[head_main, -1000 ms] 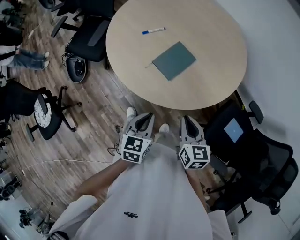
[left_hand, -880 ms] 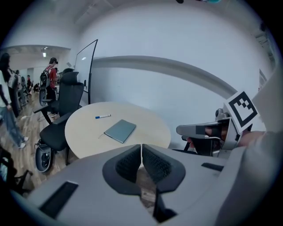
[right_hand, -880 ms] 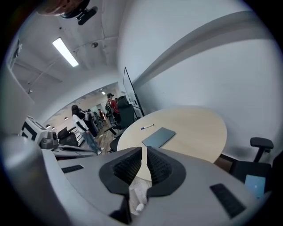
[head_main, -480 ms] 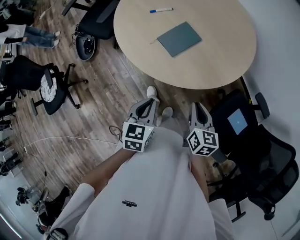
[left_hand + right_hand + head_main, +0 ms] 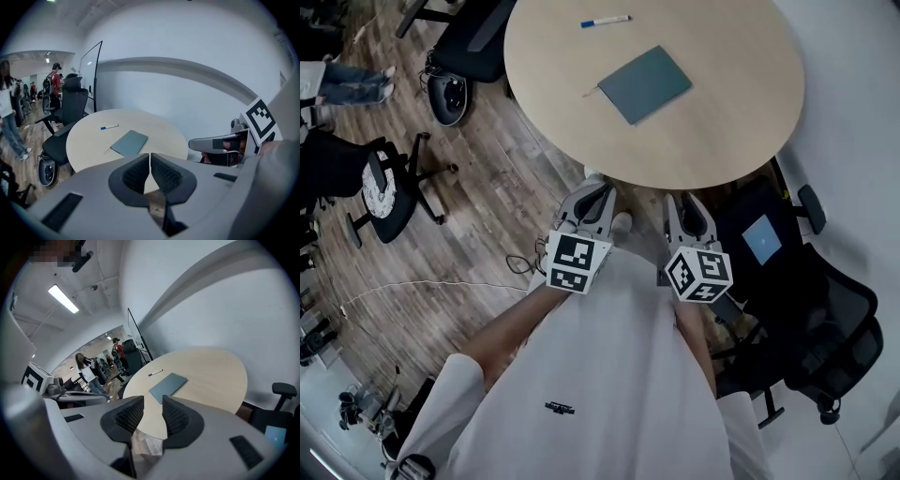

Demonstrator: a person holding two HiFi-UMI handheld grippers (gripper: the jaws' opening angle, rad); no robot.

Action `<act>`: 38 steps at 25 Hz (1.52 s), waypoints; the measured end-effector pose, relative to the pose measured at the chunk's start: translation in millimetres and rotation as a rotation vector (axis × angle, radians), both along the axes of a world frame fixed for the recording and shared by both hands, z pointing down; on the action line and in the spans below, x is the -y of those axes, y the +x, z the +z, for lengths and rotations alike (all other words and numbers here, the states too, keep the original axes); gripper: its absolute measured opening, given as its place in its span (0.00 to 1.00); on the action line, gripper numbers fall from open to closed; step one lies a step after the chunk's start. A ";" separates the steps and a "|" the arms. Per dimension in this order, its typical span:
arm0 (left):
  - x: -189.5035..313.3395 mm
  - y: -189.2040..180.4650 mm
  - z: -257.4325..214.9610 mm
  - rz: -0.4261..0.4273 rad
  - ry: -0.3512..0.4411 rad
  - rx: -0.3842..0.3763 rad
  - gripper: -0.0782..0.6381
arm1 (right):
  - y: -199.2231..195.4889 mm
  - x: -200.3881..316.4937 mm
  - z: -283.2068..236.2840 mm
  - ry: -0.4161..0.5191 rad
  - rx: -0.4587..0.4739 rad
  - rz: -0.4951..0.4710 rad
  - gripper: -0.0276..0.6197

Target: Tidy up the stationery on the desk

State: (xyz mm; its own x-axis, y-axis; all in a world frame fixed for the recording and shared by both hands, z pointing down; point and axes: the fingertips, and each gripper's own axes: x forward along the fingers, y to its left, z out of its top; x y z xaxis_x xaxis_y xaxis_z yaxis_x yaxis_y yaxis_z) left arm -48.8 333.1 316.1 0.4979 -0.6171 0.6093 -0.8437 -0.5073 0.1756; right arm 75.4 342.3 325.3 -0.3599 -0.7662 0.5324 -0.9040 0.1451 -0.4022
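A grey-blue notebook (image 5: 644,83) lies near the middle of the round wooden desk (image 5: 712,141). Beyond it, at the far side, lies a blue-and-white marker pen (image 5: 606,20). Both show again in the gripper views as the notebook (image 5: 129,142) (image 5: 167,386) and the pen (image 5: 109,126) (image 5: 155,373). My left gripper (image 5: 597,195) is shut and empty, held short of the desk's near edge. My right gripper (image 5: 686,203) hangs beside it; its jaws have just been opening, and nothing is between them.
Black office chairs stand around the desk: one at the far left (image 5: 478,42), one at the left (image 5: 384,192), another at the right (image 5: 811,319). A white cable (image 5: 422,286) runs over the wood floor. People stand far off at the left (image 5: 9,112).
Both grippers have come closer to the desk's near edge. The right gripper's jaws have parted; the left stays shut.
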 end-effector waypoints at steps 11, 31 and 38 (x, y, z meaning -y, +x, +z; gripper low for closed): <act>136.8 -30.1 9.2 0.061 -0.053 -0.051 0.15 | -33.1 127.4 17.6 -0.106 -0.019 0.075 0.22; 281.4 1.5 104.3 0.135 -0.159 0.038 0.35 | 4.6 237.5 130.8 -0.327 0.052 0.169 0.31; 305.3 16.1 146.9 0.148 -0.168 0.072 0.41 | 17.8 256.4 165.6 -0.350 0.073 0.185 0.31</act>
State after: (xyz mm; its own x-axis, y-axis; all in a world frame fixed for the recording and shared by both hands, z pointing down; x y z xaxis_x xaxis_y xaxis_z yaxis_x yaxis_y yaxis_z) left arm -32.6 27.8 463.1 0.5269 -0.4278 0.7344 -0.7758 -0.5951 0.2099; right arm 93.2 85.9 490.9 -0.2793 -0.5987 0.7507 -0.8694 -0.1743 -0.4624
